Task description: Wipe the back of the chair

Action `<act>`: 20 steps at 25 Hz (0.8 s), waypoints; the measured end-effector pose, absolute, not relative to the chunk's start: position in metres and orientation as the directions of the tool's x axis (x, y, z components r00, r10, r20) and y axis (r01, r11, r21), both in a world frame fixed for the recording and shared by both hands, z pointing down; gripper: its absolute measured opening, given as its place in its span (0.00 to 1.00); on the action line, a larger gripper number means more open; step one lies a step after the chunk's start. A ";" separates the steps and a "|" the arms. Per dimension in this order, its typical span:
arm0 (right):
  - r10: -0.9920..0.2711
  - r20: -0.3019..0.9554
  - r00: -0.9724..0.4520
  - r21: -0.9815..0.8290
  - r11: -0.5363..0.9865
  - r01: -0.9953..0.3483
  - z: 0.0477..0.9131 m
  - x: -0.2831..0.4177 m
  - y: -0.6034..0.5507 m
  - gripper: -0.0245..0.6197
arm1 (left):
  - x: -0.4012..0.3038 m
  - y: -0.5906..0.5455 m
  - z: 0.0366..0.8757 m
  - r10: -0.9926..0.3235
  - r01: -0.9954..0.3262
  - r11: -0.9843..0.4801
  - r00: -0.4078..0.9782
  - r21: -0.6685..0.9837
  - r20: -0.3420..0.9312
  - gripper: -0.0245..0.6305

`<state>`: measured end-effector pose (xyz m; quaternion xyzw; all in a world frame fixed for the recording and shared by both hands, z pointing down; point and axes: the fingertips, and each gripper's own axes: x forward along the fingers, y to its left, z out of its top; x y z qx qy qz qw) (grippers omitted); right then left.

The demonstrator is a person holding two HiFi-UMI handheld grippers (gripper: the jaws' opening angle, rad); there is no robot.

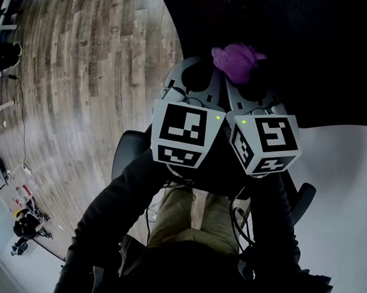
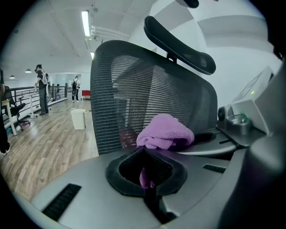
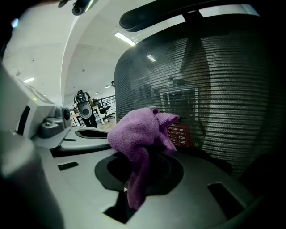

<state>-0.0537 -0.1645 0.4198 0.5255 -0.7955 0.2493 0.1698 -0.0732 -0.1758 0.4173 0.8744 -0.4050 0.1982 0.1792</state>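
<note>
A purple cloth (image 1: 237, 59) sits bunched at the tips of both grippers, which are side by side. The left gripper (image 2: 144, 150) is shut, and a scrap of cloth (image 2: 145, 177) shows in the hollow behind its jaws. From the right gripper (image 3: 147, 150), also shut, a tail of the cloth (image 3: 138, 134) hangs into its hollow. The chair's black mesh back (image 2: 134, 85) stands upright just beyond the cloth and fills the right gripper view (image 3: 214, 89). I cannot tell whether the cloth touches the mesh. The black headrest (image 2: 178, 44) sits above.
Wooden floor (image 1: 83, 79) spreads to the left. A white bin (image 2: 78, 119) stands on it behind the chair, and people (image 2: 42, 87) stand far off by a railing. The holder's dark sleeves (image 1: 109, 218) fill the lower head view. A white wall (image 1: 338, 178) lies right.
</note>
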 end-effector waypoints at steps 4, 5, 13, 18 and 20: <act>-0.757 0.532 -0.380 -0.217 0.312 -0.925 0.421 -0.040 -0.158 0.13 | -0.060 -0.169 0.418 -0.630 -0.771 -0.619 0.602 0.151 0.489 0.05; -0.758 0.532 -0.378 -0.217 0.309 -0.926 0.421 -0.037 -0.156 0.13 | -0.056 -0.167 0.418 -0.629 -0.769 -0.621 0.604 0.151 0.489 0.04; -0.764 0.531 -0.366 -0.217 0.295 -0.931 0.422 -0.021 -0.148 0.13 | -0.041 -0.160 0.420 -0.617 -0.757 -0.637 0.614 0.145 0.491 0.04; -0.771 0.527 -0.357 -0.217 0.284 -0.934 0.423 -0.010 -0.142 0.13 | -0.029 -0.154 0.420 -0.612 -0.749 -0.648 0.621 0.139 0.490 0.05; -0.773 0.528 -0.353 -0.216 0.280 -0.935 0.421 -0.004 -0.138 0.13 | -0.023 -0.150 0.419 -0.608 -0.745 -0.652 0.624 0.138 0.491 0.04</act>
